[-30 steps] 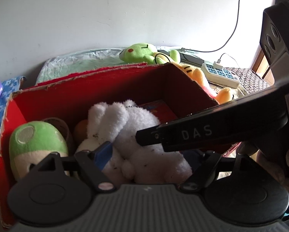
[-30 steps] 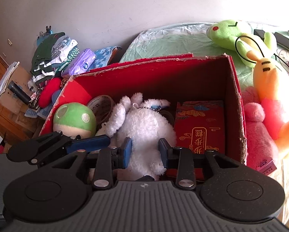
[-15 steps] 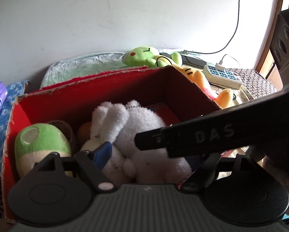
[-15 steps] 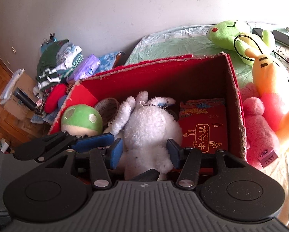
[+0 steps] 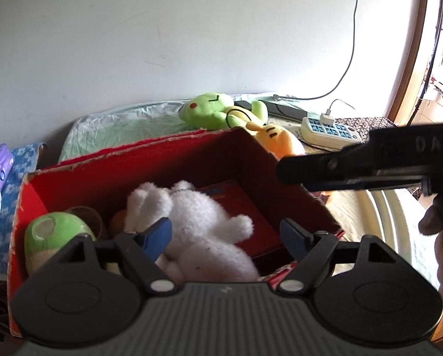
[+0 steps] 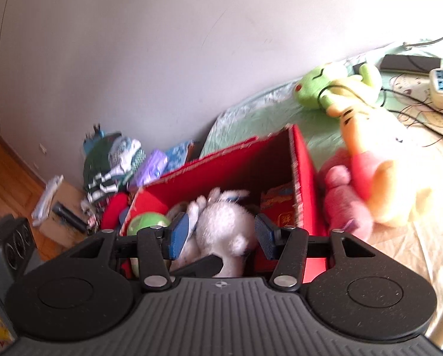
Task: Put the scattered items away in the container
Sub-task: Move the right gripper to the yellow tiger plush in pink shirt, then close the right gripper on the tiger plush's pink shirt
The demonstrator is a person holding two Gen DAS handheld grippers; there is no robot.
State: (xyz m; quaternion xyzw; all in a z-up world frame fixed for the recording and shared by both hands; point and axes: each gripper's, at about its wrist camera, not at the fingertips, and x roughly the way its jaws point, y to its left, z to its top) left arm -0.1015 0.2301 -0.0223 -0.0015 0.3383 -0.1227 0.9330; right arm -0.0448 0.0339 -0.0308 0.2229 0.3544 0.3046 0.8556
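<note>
Left wrist view: the left gripper (image 5: 226, 234), fingers spread and empty, hangs over a red box (image 5: 191, 151) on the bed (image 5: 117, 124), where a white plush rabbit (image 5: 203, 228) lies beside a green mushroom toy (image 5: 55, 234).

Right wrist view: the right gripper (image 6: 221, 235), fingers apart, holds nothing; an orange plush (image 6: 381, 184) and pink plush (image 6: 344, 204) lie just outside the box.

Plush rabbit (image 5: 203, 225) inside box (image 5: 150, 163), between mushroom toy (image 5: 55, 237) and packet (image 5: 239, 204).
</note>
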